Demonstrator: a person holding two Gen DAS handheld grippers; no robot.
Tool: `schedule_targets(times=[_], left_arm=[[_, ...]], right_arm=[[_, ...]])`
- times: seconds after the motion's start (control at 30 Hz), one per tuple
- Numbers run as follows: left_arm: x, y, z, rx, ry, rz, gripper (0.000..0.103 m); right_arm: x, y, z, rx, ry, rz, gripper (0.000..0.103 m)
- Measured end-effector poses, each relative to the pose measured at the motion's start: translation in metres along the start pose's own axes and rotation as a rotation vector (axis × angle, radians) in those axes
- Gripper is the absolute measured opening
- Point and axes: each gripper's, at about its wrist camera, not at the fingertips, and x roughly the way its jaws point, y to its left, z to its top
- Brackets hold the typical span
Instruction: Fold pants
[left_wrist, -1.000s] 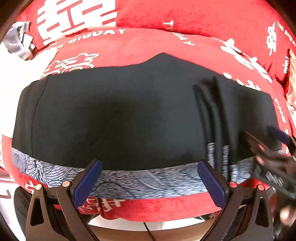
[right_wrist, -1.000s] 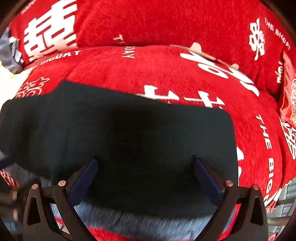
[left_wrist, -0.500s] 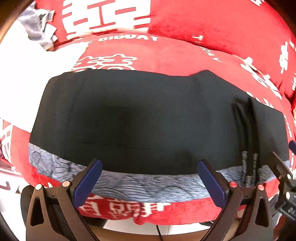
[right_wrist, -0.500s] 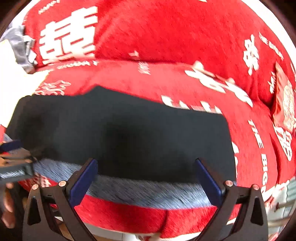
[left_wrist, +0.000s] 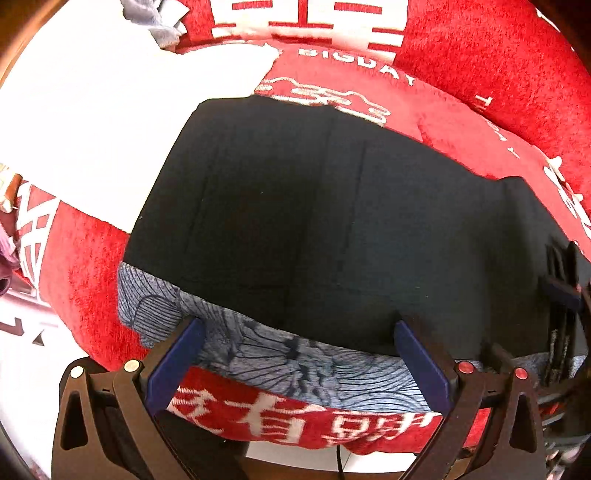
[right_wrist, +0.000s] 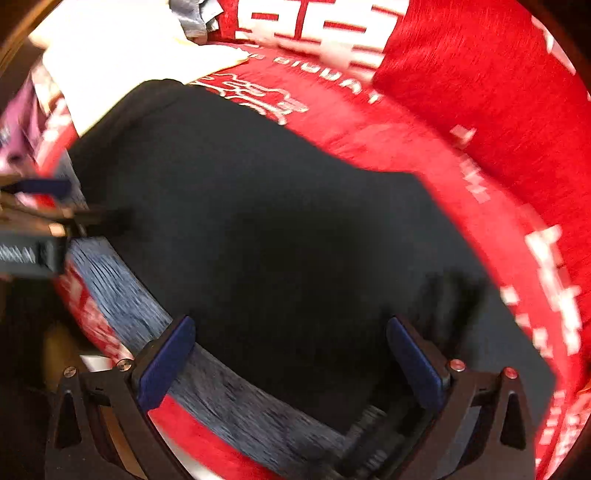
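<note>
red sofa cover (left_wrist: 461, 122), black pants (left_wrist: 314, 221) spread flat, left gripper (left_wrist: 295, 354) and right gripper (right_wrist: 291, 350) jaws spread wide, seemingly empty

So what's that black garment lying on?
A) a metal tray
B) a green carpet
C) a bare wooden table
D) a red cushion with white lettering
D: the black pants lie spread flat over a red cushion with white lettering, which shows on every side of them.

Bright, blown-out white at upper left, strong fisheye bending at edges, right wrist view motion-blurred.
</note>
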Motion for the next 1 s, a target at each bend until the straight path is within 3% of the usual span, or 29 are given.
schedule_targets(times=[0.13, 0.27, 0.33, 0.5, 0.73, 0.8, 0.87, 0.93, 0.97, 1.0], left_arm=[[-0.005, 0.002, 0.000, 0.009, 0.005, -0.023, 0.103], [-0.017, 0.026, 0.001, -0.028, -0.012, -0.038, 0.102], [-0.017, 0.044, 0.003, -0.055, -0.005, -0.070, 0.102], [-0.008, 0.073, 0.004, -0.081, 0.011, -0.046, 0.102], [0.001, 0.099, -0.003, -0.146, 0.041, -0.208, 0.102], [0.001, 0.105, -0.002, -0.161, 0.034, -0.222, 0.102], [-0.001, 0.112, 0.001, -0.172, 0.005, -0.231, 0.102], [-0.006, 0.119, 0.005, -0.164, -0.029, -0.250, 0.102], [-0.009, 0.121, 0.009, -0.155, -0.042, -0.257, 0.102], [-0.011, 0.124, 0.012, -0.144, -0.059, -0.269, 0.102]], right_arm=[[0.004, 0.005, 0.029, -0.037, 0.016, 0.054, 0.103], [0.000, 0.023, 0.063, -0.127, -0.028, 0.137, 0.103], [0.009, 0.032, 0.088, -0.199, -0.005, 0.153, 0.103], [0.042, 0.046, 0.130, -0.261, 0.056, 0.204, 0.103], [0.073, 0.077, 0.159, -0.357, 0.170, 0.333, 0.102], [0.067, 0.078, 0.158, -0.388, 0.193, 0.341, 0.091], [0.052, 0.080, 0.151, -0.439, 0.166, 0.309, 0.054], [0.033, 0.078, 0.143, -0.481, 0.122, 0.250, 0.029], [0.027, 0.078, 0.142, -0.482, 0.104, 0.242, 0.021], [0.014, 0.077, 0.138, -0.479, 0.068, 0.245, 0.021]])
